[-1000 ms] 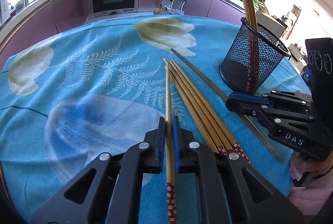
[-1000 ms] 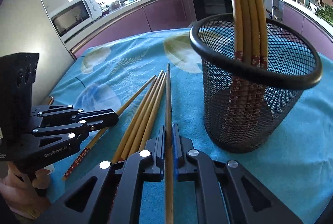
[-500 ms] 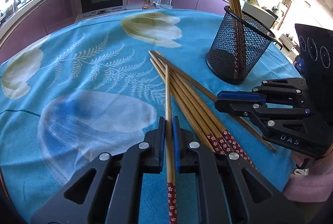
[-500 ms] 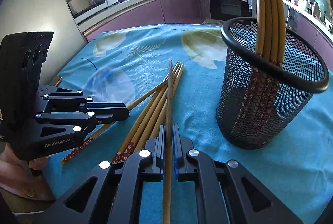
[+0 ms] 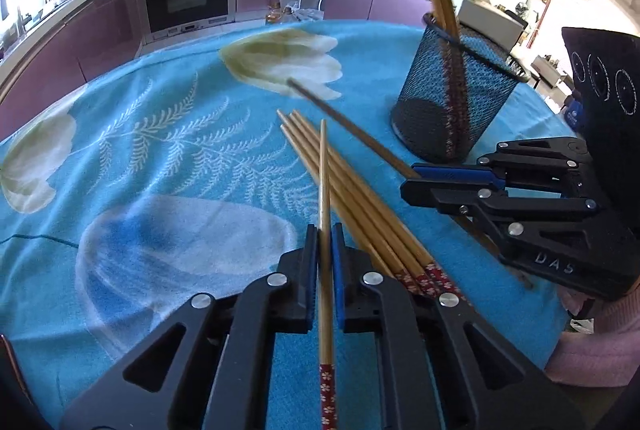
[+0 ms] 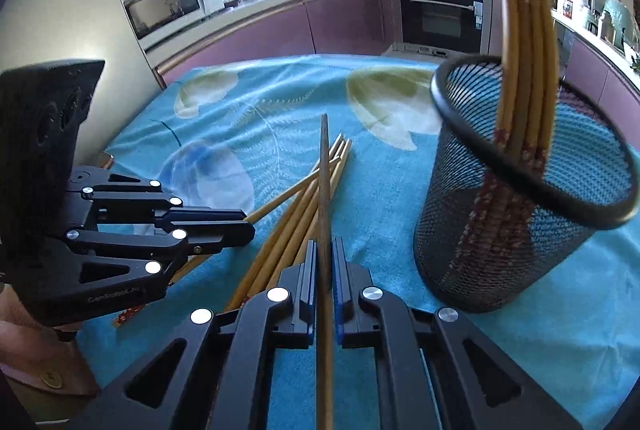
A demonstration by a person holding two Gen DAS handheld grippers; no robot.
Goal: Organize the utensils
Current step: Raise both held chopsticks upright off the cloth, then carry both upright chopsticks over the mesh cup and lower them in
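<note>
both grippers tilt downward over the counter, which is draped in a blue floral cloth. the left gripper has its jaws pressed onto one bamboo chopstick, its red patterned end trailing back behind the jaws and its tip reaching out ahead. the right gripper has its jaws pinching a second chopstick the same way, tip forward. a hand in a pink sleeve carries the right gripper. four loose chopsticks lie bundled on the cloth, just right of the left jaws and left of the right jaws. the black mesh holder stands ahead and right of the right jaws, with about four chopsticks upright inside, though blur makes that count unsure.
</note>
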